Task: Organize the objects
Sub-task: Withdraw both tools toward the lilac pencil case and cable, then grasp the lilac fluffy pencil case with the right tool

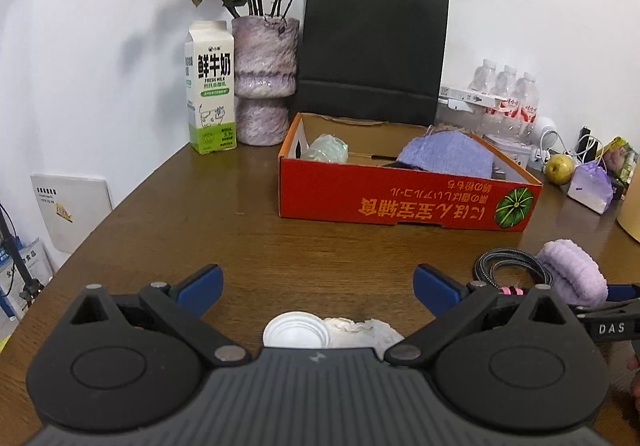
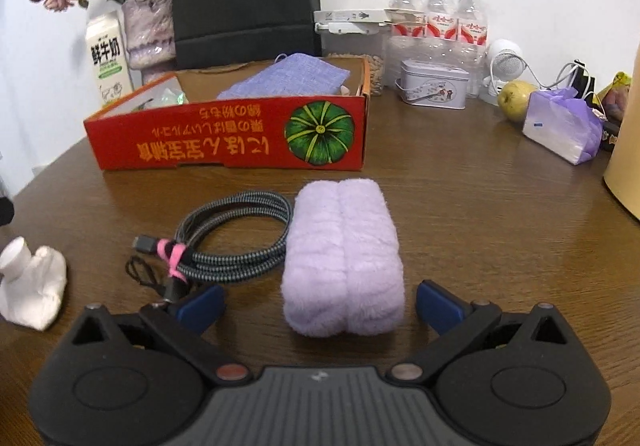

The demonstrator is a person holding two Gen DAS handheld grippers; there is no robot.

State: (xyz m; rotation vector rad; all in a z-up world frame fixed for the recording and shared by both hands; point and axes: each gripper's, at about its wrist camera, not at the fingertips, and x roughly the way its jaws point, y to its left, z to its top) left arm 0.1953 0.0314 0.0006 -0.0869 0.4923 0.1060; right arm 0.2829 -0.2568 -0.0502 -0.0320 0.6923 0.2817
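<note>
Wooden table [image 2: 460,206]: towel [image 2: 344,258] between right fingers, cable [image 2: 236,238] just left; box [image 2: 228,142] beyond; tube [image 2: 30,282] far left.

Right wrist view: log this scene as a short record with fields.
surface: wooden table
container: open red box, purple cloth inside
in front of box: fluffy lilac roll, coiled braided cable beside it on its left
right gripper: open, straddling the roll's near end
left gripper: open, over a white crumpled item
</note>
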